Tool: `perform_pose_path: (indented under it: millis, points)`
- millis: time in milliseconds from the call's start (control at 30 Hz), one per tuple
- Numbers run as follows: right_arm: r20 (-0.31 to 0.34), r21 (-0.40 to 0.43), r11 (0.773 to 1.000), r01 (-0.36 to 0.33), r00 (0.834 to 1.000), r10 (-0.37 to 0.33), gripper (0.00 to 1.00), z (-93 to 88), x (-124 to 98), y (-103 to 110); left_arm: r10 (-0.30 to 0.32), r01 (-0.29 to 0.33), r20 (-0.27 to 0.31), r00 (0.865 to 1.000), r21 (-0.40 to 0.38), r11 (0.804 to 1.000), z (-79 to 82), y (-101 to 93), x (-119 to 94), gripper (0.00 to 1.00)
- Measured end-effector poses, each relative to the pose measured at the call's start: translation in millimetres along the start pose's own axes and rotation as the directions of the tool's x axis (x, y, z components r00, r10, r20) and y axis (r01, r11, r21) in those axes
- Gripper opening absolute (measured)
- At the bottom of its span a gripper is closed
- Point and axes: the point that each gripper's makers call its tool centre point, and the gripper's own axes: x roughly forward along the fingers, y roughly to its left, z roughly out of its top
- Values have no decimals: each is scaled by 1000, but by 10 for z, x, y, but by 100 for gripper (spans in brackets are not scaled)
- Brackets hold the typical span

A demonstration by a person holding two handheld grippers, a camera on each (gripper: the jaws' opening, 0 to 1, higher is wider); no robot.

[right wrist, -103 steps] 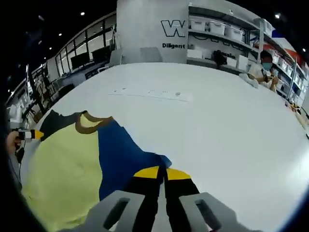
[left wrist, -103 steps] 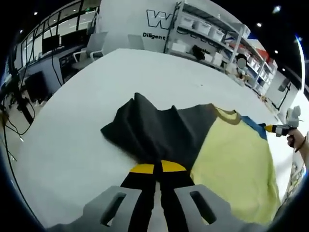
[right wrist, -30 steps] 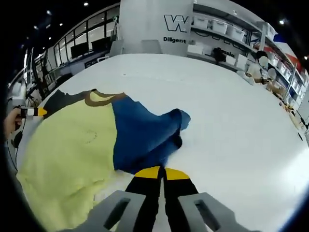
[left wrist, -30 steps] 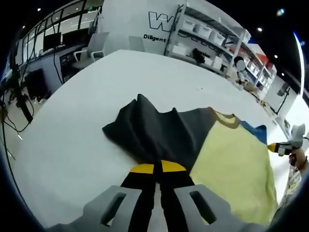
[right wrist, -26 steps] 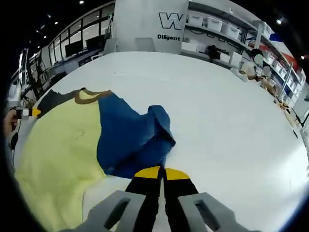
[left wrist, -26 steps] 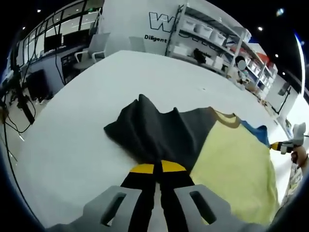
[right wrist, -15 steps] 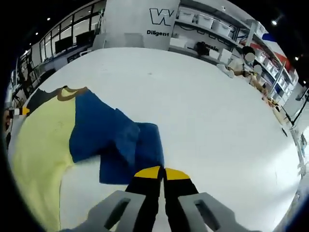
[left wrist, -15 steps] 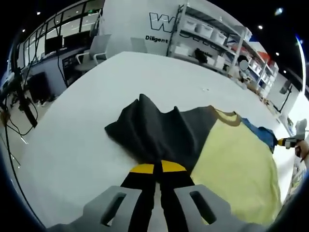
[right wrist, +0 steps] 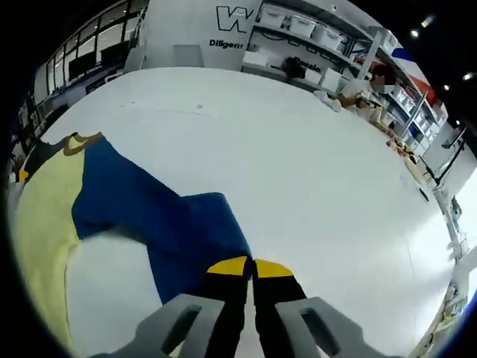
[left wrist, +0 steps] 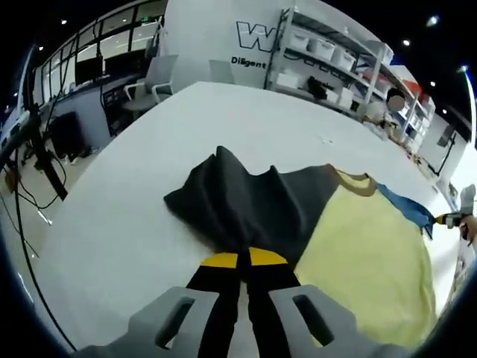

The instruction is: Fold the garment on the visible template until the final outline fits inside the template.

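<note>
1. The left hand-held gripper [left wrist: 244, 259] is clamped on the garment's [left wrist: 358, 246] dark sleeve [left wrist: 238, 209], on the white table [left wrist: 119, 216].
2. The right hand-held gripper [right wrist: 250, 267] pinches the blue sleeve [right wrist: 179, 224], stretched away from the yellow body.

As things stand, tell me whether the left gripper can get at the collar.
Probably not yet. The left gripper is shut on the dark sleeve, so it would have to let go first. Otherwise the collar lies exposed on the shirt, with nothing over it.

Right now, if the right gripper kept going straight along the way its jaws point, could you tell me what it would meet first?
The right gripper is already shut on the blue sleeve, so more of that sleeve lies directly ahead; beyond it there seems to be only bare white table, though depth is unclear.
</note>
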Motion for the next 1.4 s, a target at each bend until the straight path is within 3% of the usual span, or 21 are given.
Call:
perform_pose_path:
  millis: [233,367,467,567,733,867,1000,1067,1233,1400]
  points:
    - [14,-21,1000,3,1000,-2,0,34,4,12,4,-4,2,1000,19,1000,3,2,6,2]
    - [56,85,996,-20,998,15,0,71,-12,41,-8,8,15,1000,-12,1000,18,-8,-9,4]
    - [62,117,992,-40,998,33,11,54,-46,60,-4,4,27,1000,4,1000,45,-32,-71,13]
    - [47,202,976,-85,996,77,22,-50,-97,182,-19,19,34,999,5,1000,57,-99,-133,26]
    - [42,215,966,-143,990,138,28,-173,-141,393,-66,64,33,997,43,997,33,-284,-276,37]
    - [34,227,962,-149,989,145,38,-242,-150,525,-96,95,16,995,75,993,-24,-436,-388,47]
    - [25,248,959,-140,990,138,41,-274,-150,583,-159,156,17,987,129,979,-59,-687,-600,62]
    - [25,255,957,-137,991,135,41,-271,-143,605,-180,175,15,984,170,970,-80,-773,-712,67]
    - [24,254,960,-119,993,117,38,-252,-140,635,-228,227,-12,974,148,962,-179,-843,-861,74]
    - [13,251,966,-61,998,59,26,-266,-116,560,-229,229,-16,973,167,959,-214,-833,-955,78]
